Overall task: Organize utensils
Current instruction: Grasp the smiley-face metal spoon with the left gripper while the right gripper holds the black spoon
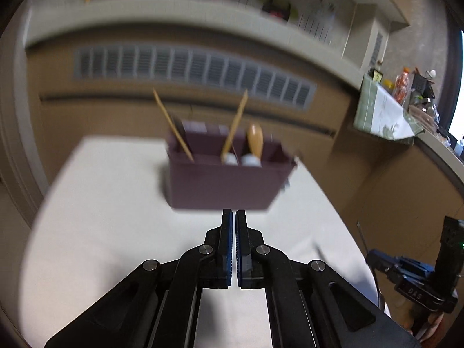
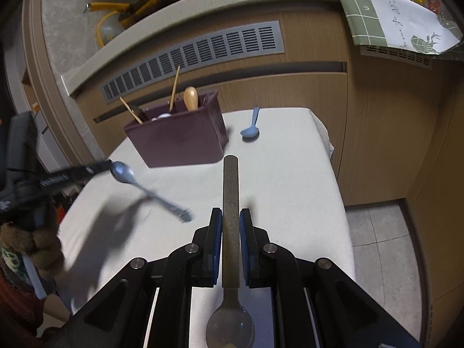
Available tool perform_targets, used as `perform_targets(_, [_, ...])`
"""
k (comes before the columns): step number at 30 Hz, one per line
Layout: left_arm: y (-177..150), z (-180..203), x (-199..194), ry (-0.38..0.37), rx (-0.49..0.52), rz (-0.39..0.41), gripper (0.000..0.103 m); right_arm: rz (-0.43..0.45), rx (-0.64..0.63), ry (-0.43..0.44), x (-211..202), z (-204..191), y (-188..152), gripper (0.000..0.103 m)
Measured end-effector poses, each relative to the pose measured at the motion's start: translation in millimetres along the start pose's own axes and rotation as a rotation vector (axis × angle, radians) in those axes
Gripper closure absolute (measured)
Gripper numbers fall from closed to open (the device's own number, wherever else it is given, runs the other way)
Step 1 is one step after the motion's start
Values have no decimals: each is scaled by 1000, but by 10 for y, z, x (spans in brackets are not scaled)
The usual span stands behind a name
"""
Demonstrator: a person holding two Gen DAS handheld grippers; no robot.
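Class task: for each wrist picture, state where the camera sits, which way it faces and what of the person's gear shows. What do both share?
Left wrist: on the left gripper, looking forward and down along its shut jaws at the purple utensil holder on the white table.
Right wrist: on the right gripper, shut on a metal spoon, facing the holder off to the left; a furry sleeve shows at left.
Shared: holder, table, wall vent.
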State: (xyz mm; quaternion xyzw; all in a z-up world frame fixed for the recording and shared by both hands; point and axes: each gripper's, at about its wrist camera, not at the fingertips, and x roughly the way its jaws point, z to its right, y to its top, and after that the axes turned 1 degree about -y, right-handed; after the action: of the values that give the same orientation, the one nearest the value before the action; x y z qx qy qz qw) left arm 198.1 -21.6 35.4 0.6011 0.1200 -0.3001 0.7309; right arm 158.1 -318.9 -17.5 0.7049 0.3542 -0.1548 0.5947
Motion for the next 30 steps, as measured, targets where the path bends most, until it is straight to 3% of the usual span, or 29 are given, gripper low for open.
perform_targets(3, [106, -39, -217, 38, 48, 52, 102, -8, 13, 17, 13, -26, 21, 93])
perform_targets(5, [123, -115, -229, 48, 24, 35, 102, -8, 0, 14, 8, -76, 25, 93])
perform_targets(9, [-105, -394, -14, 9, -131, -107, 98, 2, -45, -12, -28, -157, 6, 93])
perform_targets(11, [-319, -490, 151, -34, -215, -199, 92, -4, -51, -20, -20, -163, -11, 93])
perform_targets(13, [-524, -517, 343, -89, -294, -304, 73, -17, -50, -21, -1, -150, -31, 93])
perform_targets(16, [-720, -487, 620, -110, -372, -404, 69, -31, -48, -27, 29, -125, -66, 93])
perform_targets(17, [-745, -508, 691, -96, -395, -417, 69, -36, -49, -31, 42, -117, -81, 93])
perform_targets(20, [-673, -562, 823, -49, -462, -358, 69, -47, -59, -50, 73, -104, -132, 93])
perform_targets(23, [-580, -437, 992, -31, -415, -355, 67, -60, -73, -51, 117, -87, -204, 93])
perform_targets(28, [-474, 111, 1309, 10, -152, -361, 51, -120, -81, -74, 306, -50, -281, 93])
perform_targets(30, [-481, 383, 1430, 71, -3, -354, 48, -152, -100, -93, 372, -46, -299, 93])
